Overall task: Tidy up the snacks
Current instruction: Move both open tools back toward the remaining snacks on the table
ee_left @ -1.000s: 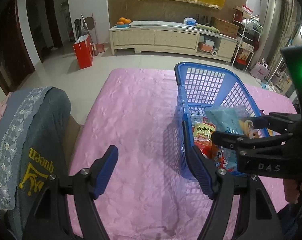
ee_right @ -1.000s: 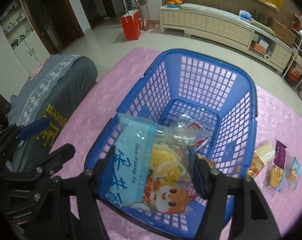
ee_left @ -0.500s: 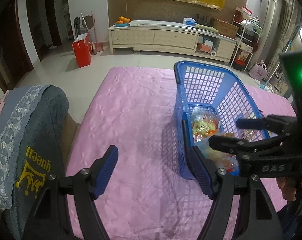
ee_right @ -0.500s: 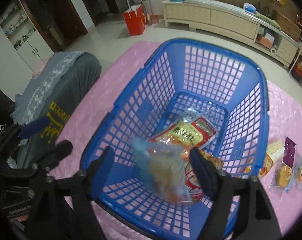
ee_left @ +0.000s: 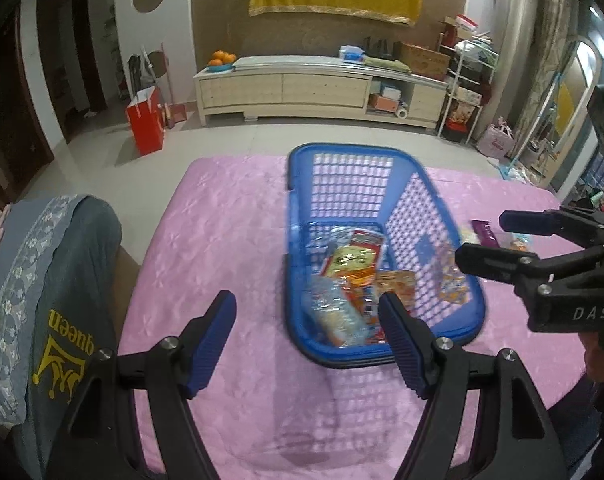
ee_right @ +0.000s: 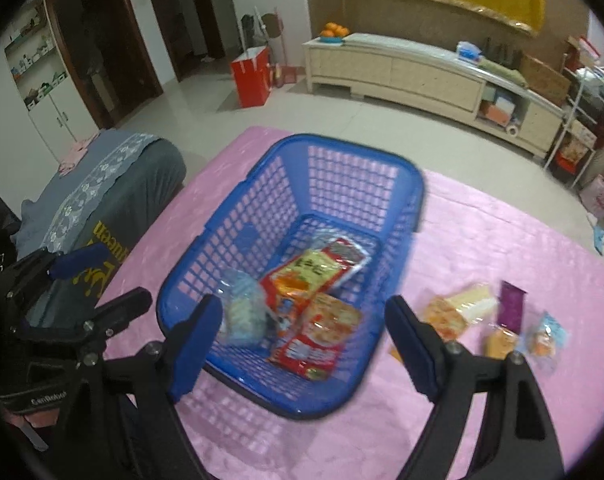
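my right hand-held gripper is released and empty; loose snacks lie to its right on the counter, nearer than my left.

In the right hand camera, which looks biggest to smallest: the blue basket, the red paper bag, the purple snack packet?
1. Blue plastic lattice basket
2. Red paper bag, though far off
3. Purple snack packet
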`<state>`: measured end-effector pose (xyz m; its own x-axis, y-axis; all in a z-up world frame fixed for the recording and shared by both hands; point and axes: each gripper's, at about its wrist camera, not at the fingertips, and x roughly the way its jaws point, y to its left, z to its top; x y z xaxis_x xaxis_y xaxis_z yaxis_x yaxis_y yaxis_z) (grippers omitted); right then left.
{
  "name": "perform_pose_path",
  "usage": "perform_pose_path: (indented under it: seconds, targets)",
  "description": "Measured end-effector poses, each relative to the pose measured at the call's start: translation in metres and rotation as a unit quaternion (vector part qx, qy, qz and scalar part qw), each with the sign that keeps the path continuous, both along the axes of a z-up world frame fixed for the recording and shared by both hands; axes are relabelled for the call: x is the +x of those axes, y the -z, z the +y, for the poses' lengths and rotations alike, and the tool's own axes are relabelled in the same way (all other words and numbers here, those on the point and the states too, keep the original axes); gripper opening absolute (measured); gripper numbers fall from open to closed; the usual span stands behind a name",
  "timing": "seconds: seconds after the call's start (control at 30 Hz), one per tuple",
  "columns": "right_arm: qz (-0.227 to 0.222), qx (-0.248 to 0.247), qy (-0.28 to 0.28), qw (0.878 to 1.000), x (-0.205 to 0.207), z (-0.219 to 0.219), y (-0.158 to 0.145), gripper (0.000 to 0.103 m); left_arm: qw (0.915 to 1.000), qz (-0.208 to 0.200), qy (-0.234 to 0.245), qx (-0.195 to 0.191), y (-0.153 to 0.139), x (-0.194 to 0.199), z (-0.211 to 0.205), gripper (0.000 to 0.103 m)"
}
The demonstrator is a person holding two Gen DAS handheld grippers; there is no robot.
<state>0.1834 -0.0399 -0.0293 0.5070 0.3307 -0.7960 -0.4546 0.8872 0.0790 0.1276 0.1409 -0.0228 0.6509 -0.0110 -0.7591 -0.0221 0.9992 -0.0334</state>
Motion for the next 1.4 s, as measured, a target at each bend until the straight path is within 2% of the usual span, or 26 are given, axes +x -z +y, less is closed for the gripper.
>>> perform_pose_path:
  seconds: [0.07, 0.4, 0.77, 1.1, 1.23, 1.4]
  targets:
    - [-0.005, 0.001, 0.008, 1.000, -0.005, -0.012, -0.005, 0.086, 0.9999, -0.009, 0.008, 0.005, -0.007, -0.003, -0.014, 0.081]
    - [-0.027, 0.007, 0.059, 0.998, -0.028, -0.085, -0.025, 0.086, 0.9970, -0.030, 0.069, 0.019, -0.029, -0.008, -0.091, 0.081]
    - [-0.027, 0.011, 0.118, 0.993, -0.039, -0.166, -0.021, 0.086, 0.9932, -0.022, 0.113, 0.015, -0.024, 0.009, -0.162, 0.081]
    - [-0.022, 0.004, 0.154, 0.988, -0.041, -0.224, 0.002, 0.086, 0.9866, 0.002, 0.160, 0.031, 0.008, 0.031, -0.225, 0.081]
    - [-0.011, 0.003, 0.166, 0.986, -0.032, -0.240, 0.017, 0.086, 0.9865, 0.019, 0.161, 0.019, 0.027, 0.041, -0.240, 0.082]
    - [0.009, -0.009, 0.172, 0.985, -0.022, -0.252, 0.050, 0.086, 0.9867, 0.038, 0.157, 0.018, 0.052, 0.056, -0.252, 0.081]
